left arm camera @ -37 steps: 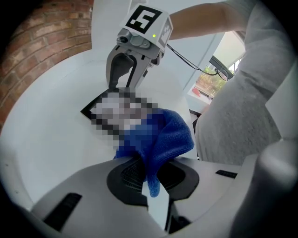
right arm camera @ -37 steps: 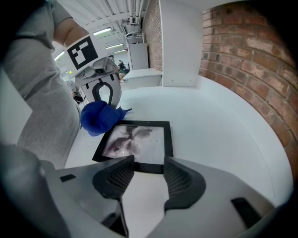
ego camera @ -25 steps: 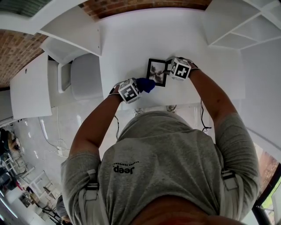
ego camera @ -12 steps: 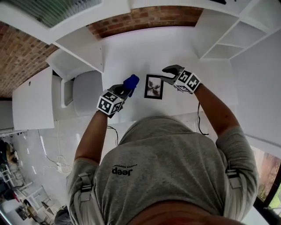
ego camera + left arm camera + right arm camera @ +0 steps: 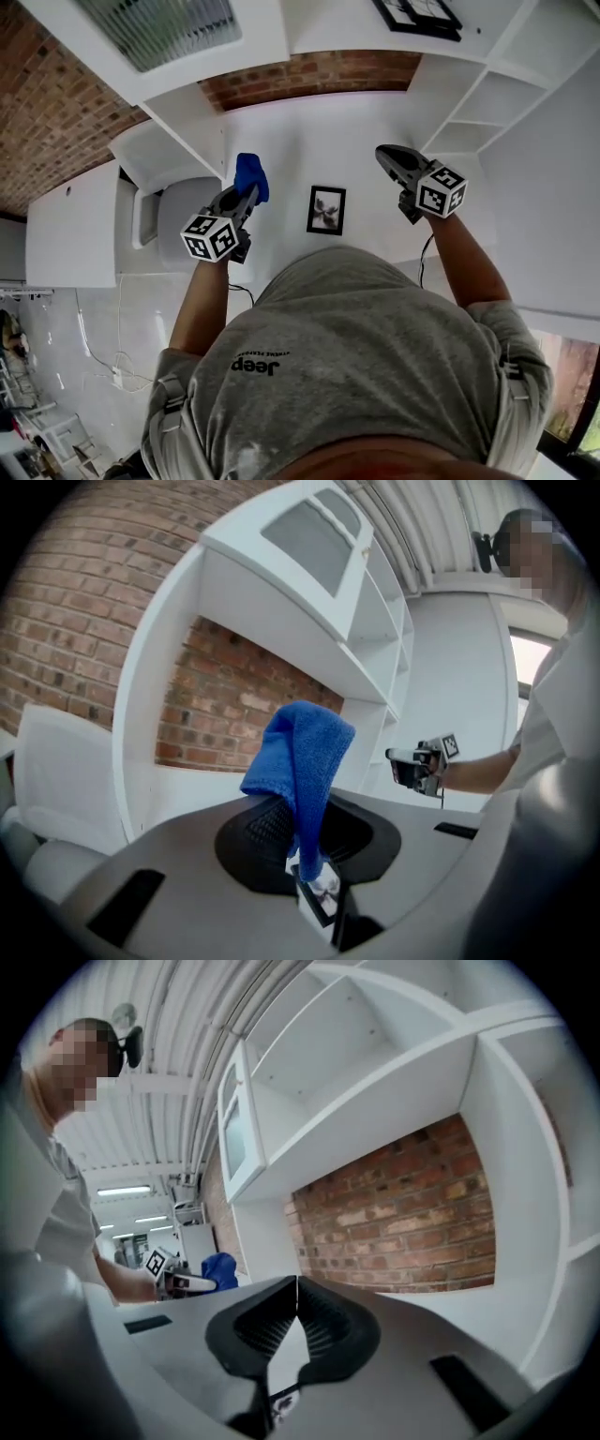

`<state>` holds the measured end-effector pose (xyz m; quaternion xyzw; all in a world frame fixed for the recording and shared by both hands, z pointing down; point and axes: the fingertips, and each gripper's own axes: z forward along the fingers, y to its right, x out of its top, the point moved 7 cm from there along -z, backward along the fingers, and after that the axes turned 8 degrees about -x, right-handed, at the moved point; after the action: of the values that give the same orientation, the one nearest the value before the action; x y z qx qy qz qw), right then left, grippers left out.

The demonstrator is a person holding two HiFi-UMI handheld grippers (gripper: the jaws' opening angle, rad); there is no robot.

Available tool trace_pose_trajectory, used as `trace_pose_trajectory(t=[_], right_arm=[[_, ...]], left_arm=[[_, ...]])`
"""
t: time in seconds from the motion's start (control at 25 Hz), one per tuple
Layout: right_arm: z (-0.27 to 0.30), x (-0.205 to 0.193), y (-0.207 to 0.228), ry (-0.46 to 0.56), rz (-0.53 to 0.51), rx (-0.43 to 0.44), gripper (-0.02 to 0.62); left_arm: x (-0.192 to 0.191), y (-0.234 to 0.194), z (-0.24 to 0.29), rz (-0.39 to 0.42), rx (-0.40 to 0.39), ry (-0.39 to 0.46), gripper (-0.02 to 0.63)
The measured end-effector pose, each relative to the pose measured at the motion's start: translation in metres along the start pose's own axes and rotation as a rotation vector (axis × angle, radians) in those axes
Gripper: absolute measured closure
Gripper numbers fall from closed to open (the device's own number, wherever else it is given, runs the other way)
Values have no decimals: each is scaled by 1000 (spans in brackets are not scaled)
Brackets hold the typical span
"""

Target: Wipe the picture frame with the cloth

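Note:
The black picture frame [image 5: 326, 210] lies flat on the white desk [image 5: 309, 131], in front of the person. My left gripper [image 5: 242, 199] hangs in the air to the frame's left, pointing at the brick wall. It is shut on a blue cloth [image 5: 302, 747], which stands up out of the jaws and droops over them [image 5: 249, 175]. My right gripper [image 5: 386, 156] is raised to the frame's right. Its jaws have just been closing and now meet [image 5: 297, 1284] with nothing between them. Neither gripper touches the frame. A sliver of the frame [image 5: 320, 899] shows below the left jaws.
A pale chair [image 5: 183, 211] stands at the desk's left end. White shelf cubbies [image 5: 469, 103] rise on the right and a brick wall [image 5: 319, 70] runs behind the desk. Another dark frame [image 5: 417, 14] sits on a top shelf. A cable [image 5: 427, 262] hangs off the desk's near edge.
Both grippers rose off the desk and swung apart. The right one came away from the frame's edge and its jaws closed. The left one carried the cloth up and to the left.

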<state>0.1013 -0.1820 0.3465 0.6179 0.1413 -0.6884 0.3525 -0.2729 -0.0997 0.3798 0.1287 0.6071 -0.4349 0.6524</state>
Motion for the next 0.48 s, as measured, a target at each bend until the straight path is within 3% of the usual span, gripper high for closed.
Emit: trace_pose_trajectory(t=[0.24,0.48], right_arm=[[-19,-10,2,27,60,-87,578],[-28,-40,12,-18,151,-140,580]], left_arm=[[-6,6,-10,-83,14,132,549],[-16,15,-4,-136,-1,136,549]])
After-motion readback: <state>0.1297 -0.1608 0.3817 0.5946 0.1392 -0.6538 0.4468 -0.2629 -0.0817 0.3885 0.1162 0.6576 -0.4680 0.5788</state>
